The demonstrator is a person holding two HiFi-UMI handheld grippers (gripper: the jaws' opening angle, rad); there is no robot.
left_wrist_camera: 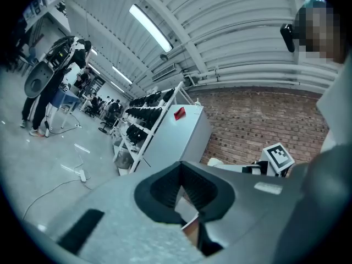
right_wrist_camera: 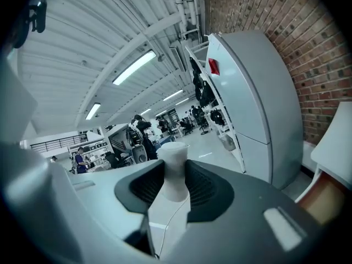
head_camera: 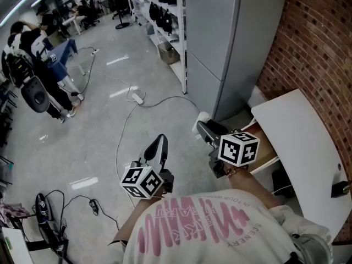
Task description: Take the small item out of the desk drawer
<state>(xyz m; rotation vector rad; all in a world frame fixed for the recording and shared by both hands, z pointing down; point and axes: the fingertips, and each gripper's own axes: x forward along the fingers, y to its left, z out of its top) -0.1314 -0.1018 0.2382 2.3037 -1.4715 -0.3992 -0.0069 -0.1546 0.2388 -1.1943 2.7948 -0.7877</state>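
**Two claws up, one small white item held**

Two claws hover before the person. The left claw is pressed together and empty. The right claw pinches the small white item by its narrower lower part. The item's long axis stands upright, wider end up, clear of the open drawer under the white desk. Beyond stand a grey cabinet and a brick wall.
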